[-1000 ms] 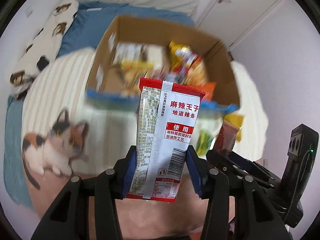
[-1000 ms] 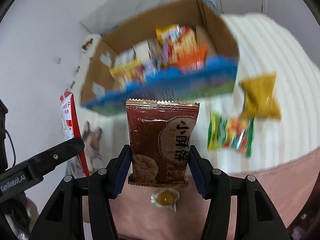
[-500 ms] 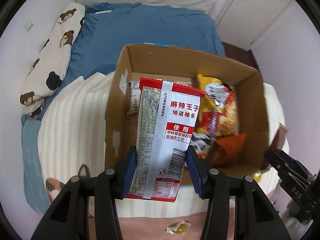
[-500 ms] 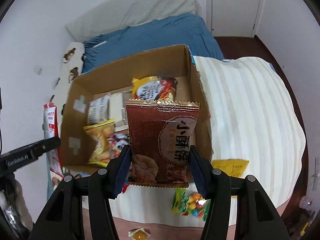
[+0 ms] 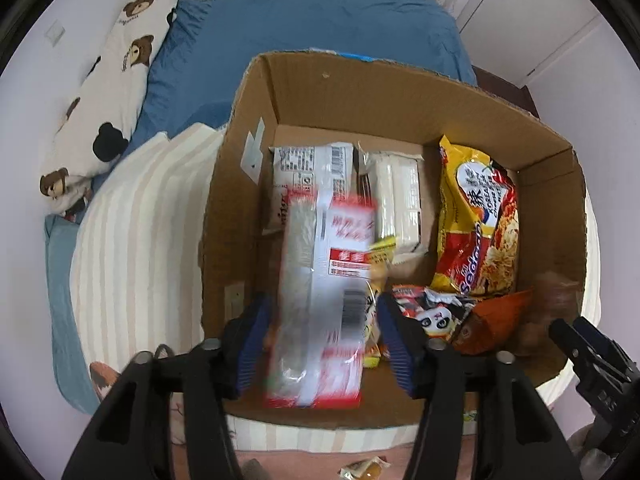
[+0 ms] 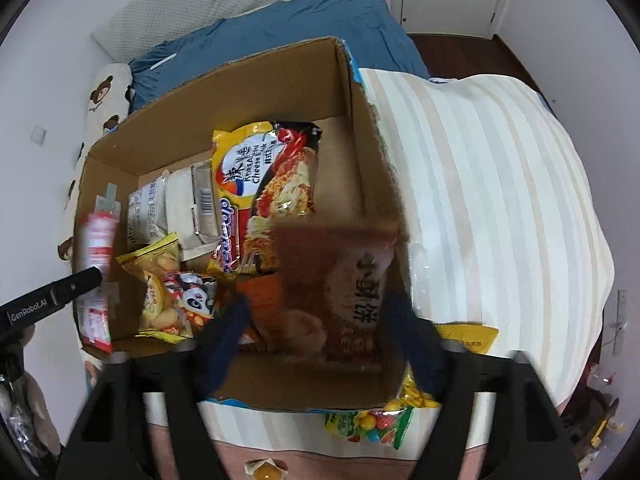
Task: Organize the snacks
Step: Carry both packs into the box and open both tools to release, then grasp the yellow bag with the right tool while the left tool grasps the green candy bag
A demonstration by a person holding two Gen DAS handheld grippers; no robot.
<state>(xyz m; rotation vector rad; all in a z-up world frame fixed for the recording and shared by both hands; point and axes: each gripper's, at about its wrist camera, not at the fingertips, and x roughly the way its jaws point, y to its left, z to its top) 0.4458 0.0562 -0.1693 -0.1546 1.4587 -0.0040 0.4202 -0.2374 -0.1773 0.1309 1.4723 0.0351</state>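
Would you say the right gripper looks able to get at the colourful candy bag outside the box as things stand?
Probably not yet: the right gripper has its jaws spread around a blurred brown snack packet over the cardboard box, and the candy bag lies beneath it outside the near wall.

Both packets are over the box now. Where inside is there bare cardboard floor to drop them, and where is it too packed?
Bare floor in the cardboard box: the strip between the noodle packet and the right wall, and the near-left stretch under the red-and-white packet. Crowded: the middle, with the white packs, yellow chip bag and panda packet. The brown packet is over the right strip.
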